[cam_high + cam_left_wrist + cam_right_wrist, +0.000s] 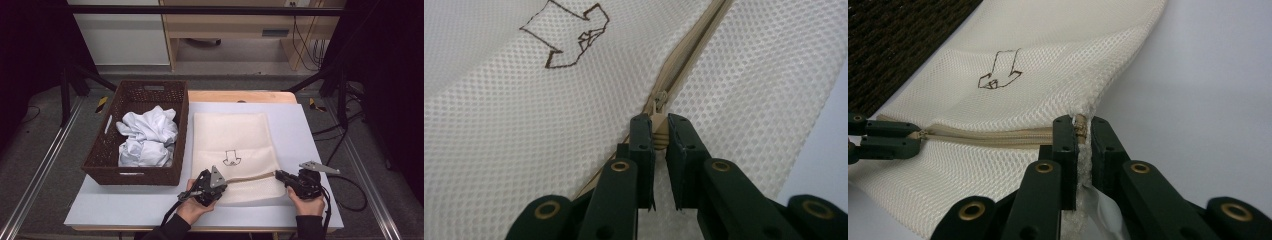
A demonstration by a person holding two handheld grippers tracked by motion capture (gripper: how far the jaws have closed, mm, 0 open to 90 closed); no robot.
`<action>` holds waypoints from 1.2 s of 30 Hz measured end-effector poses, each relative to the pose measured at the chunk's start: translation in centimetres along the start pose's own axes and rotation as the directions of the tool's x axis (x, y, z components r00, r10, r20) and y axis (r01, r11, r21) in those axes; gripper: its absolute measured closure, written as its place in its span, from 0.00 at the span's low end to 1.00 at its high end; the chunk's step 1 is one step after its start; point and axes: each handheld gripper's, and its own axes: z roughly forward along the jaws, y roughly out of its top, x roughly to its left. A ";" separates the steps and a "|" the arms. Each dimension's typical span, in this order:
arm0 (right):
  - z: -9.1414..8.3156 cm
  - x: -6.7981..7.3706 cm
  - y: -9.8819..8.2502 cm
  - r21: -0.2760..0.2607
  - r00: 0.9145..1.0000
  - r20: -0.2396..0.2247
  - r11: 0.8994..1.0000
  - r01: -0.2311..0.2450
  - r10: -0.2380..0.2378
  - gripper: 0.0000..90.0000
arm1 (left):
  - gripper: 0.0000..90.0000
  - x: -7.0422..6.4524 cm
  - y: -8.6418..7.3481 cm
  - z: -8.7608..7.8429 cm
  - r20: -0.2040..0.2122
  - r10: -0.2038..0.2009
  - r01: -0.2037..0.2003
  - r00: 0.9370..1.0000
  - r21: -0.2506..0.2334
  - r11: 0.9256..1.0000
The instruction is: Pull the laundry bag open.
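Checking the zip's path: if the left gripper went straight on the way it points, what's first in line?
Probably the right gripper, clamped on the cream mesh laundry bag's far zipper end; depth is unclear.

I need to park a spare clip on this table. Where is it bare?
Bare white table sheet right of the cream mesh zip bag, and the front-left strip before the brown wicker basket. Crowded along the bag's zipper, where both claws grip.
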 end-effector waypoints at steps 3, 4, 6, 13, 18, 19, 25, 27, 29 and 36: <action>0.0 0.0 0.0 0.002 1.000 0.001 1.000 -0.005 0.005 0.93 | 0.90 0.1 -0.3 -0.4 -0.010 0.006 -0.006 1.000 0.006 1.000; 0.0 0.0 0.0 0.002 1.000 -0.001 1.000 -0.005 0.005 0.93 | 0.90 0.2 -0.3 -0.4 -0.005 0.005 -0.005 1.000 0.004 1.000; -0.1 0.0 0.0 -0.001 1.000 -0.003 1.000 -0.002 0.002 0.93 | 0.90 0.3 -0.4 -0.6 -0.011 0.006 -0.006 1.000 0.007 1.000; -0.1 -0.1 0.0 0.001 1.000 0.001 1.000 -0.006 0.006 0.93 | 0.90 1.0 -1.2 -1.1 -0.026 -0.006 0.007 1.000 0.018 1.000; -0.1 -0.1 -0.1 -0.001 1.000 0.006 1.000 -0.002 0.002 0.93 | 0.90 1.5 -1.7 -1.9 -0.037 -0.007 0.008 0.999 0.023 1.000; -0.1 -0.1 -0.1 -0.001 1.000 0.006 1.000 -0.002 0.002 0.93 | 0.90 1.7 -1.8 -2.0 -0.029 -0.013 0.014 0.999 0.017 1.000; -0.2 -0.1 -0.1 -0.003 1.000 0.001 1.000 0.001 -0.001 0.93 | 0.90 2.0 -2.4 -2.6 -0.041 -0.016 0.017 0.999 0.024 1.000; -0.2 -0.1 -0.1 -0.002 1.000 0.003 1.000 -0.004 0.004 0.93 | 0.90 2.2 -2.7 -2.9 -0.060 -0.016 0.017 0.998 0.031 0.999; -0.2 -0.2 -0.1 -0.003 1.000 0.009 1.000 -0.008 0.008 0.93 | 0.90 2.8 -3.3 -3.4 -0.057 -0.029 0.031 0.998 0.030 0.999; -0.2 -0.2 -0.2 -0.003 1.000 0.009 1.000 -0.007 0.007 0.93 | 0.90 3.8 -4.8 -4.9 -0.082 -0.056 0.059 0.995 0.028 0.998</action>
